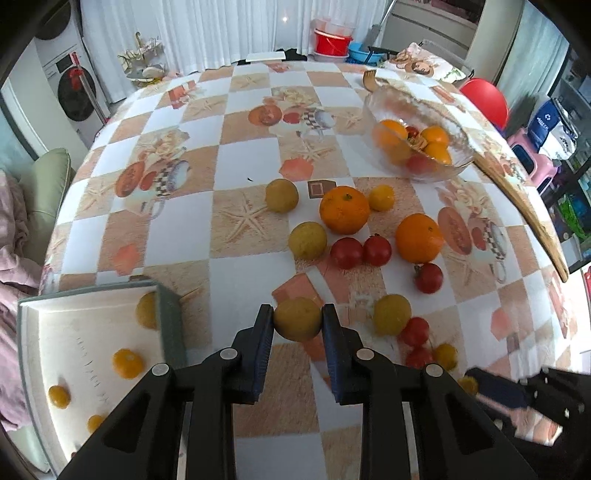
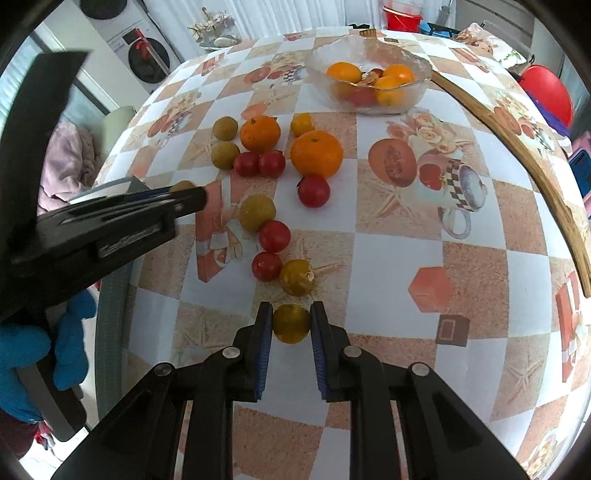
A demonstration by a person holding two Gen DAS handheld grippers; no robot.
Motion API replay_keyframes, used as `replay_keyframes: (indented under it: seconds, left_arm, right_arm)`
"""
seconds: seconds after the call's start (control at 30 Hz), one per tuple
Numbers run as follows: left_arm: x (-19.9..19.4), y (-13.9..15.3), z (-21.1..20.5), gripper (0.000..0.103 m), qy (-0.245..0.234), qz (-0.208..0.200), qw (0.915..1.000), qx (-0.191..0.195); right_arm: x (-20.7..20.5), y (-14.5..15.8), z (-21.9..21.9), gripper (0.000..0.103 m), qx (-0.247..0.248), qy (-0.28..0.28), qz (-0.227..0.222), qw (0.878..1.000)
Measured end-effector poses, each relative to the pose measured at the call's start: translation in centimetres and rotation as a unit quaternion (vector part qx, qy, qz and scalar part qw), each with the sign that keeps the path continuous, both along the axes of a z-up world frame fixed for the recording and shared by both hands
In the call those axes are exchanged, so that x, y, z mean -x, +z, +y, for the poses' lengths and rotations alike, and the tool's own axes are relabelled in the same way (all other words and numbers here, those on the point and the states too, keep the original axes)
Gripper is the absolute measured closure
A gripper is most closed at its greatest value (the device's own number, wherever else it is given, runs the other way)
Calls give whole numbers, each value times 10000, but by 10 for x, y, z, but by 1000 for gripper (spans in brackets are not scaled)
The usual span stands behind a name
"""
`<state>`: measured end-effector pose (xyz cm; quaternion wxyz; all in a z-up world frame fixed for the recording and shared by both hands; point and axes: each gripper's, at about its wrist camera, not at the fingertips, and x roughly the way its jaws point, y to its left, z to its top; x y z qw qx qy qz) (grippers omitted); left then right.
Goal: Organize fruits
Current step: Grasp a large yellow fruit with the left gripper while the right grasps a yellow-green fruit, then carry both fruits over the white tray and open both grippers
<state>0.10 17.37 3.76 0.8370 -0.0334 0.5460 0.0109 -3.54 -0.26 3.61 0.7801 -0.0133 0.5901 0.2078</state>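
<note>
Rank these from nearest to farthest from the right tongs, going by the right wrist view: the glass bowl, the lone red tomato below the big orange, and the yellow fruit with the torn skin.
1. Yellow fruit with the torn skin, just ahead of the right tongs.
2. Lone red tomato, mid-table, beneath the big orange.
3. Glass bowl, at the far end.

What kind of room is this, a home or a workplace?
Most likely a home, perhaps a dining or utility area. The table wears a printed checked tablecloth, a front-loading washing machine stands by white curtains, and plastic basins are stacked behind.
</note>
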Motion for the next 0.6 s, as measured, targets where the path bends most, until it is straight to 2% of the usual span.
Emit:
replay_keyframes:
  seconds: [0.27, 0.6]
  left_arm:
    - [37, 23, 21, 75, 159, -121, 9998, 89]
    - [94, 37, 63, 75, 544, -118, 9984, -54]
  right_arm:
    - [5, 13, 1, 81, -17, 33, 38, 10000]
    - [10, 25, 38, 80, -103, 406, 0, 9991]
